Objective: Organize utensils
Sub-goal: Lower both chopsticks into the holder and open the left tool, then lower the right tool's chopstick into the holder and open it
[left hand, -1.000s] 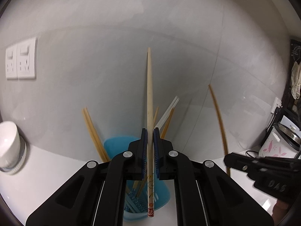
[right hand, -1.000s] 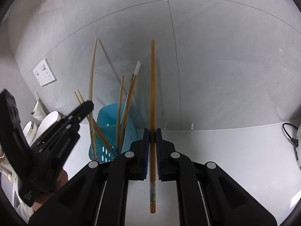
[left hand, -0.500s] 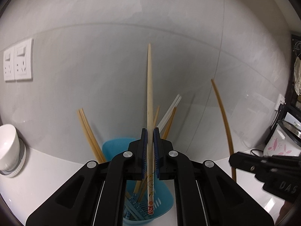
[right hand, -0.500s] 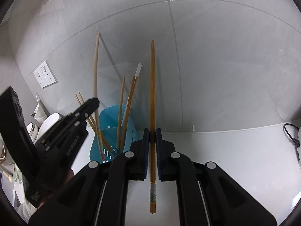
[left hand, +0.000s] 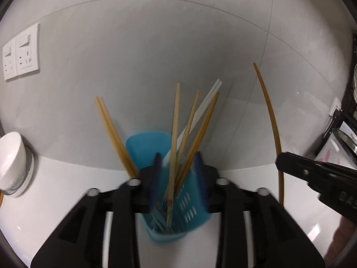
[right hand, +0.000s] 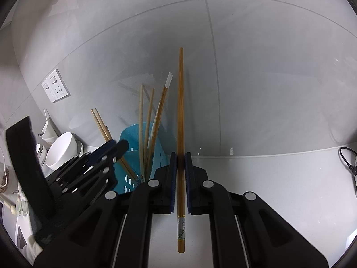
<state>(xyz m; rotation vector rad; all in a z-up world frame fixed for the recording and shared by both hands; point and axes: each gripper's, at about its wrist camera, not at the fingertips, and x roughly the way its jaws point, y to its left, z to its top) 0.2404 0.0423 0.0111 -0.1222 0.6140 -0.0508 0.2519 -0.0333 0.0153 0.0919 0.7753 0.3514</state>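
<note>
A blue perforated holder [left hand: 145, 143] stands against the wall with several chopsticks in it. My left gripper [left hand: 177, 158] hovers just over it, its jaws opening. A pale chopstick [left hand: 175, 134] stands loose between the jaws, lower end down inside the holder, and the pads do not touch it. My right gripper [right hand: 181, 156] is shut on an upright brown chopstick [right hand: 181, 100], right of the holder [right hand: 131, 138]. The right wrist view shows the left gripper [right hand: 118, 145] at the holder's rim. In the left wrist view the right gripper [left hand: 281, 158] and its chopstick [left hand: 271, 111] show at right.
A white bowl [left hand: 11, 154] sits on the white counter left of the holder, with more crockery behind it [right hand: 48, 129]. Wall sockets [left hand: 21, 52] are up on the left. An appliance [left hand: 330, 149] and a black cable [right hand: 348, 158] lie at the right.
My left gripper's jaws have parted and the pale chopstick has slid down into the blue holder. The left gripper came lower and closer to the holder. The right gripper has kept still.
</note>
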